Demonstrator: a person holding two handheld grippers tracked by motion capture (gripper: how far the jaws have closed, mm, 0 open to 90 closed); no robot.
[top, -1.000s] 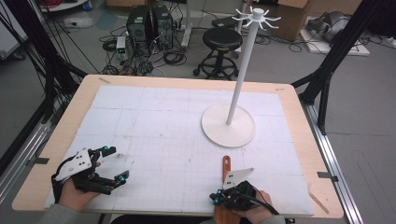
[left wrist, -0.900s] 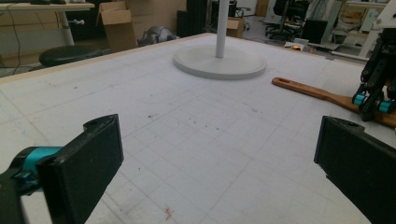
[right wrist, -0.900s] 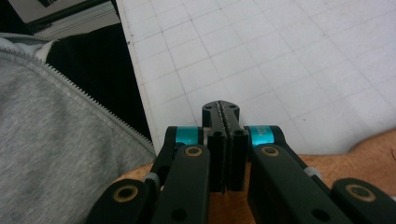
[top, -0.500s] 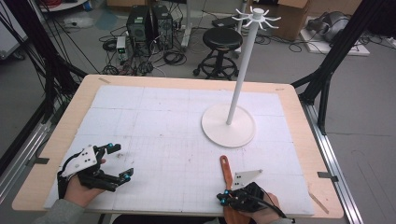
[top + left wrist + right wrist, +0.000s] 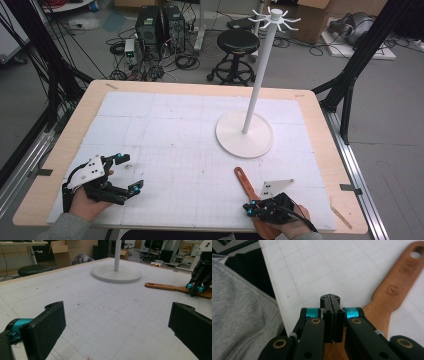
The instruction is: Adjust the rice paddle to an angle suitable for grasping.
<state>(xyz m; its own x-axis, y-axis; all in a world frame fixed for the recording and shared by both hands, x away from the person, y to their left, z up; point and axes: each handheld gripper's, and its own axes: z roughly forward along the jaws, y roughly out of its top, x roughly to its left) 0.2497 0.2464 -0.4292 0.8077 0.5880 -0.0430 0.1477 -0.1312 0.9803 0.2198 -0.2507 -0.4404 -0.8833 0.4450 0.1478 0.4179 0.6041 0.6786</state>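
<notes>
The table (image 5: 320, 150) is pale wood-edged board under a white gridded mat, its near edge cut off by the frame. Far right of centre stands a white rack (image 5: 245, 134): a flat round base, a slim pole and small hooks at the top.

The wooden spatula (image 5: 245, 181) lies flat at the near right, well apart from the rack. Its long axis runs from near right to far left, the holed handle end pointing toward the rack's base. Its blade end is hidden beneath the right gripper (image 5: 254, 208) and the hand; whether the gripper touches it cannot be told.

The right gripper's black jaws are pressed together with nothing between them. At the near left, the left gripper (image 5: 126, 175) has its jaws wide apart and empty above the mat.
</notes>
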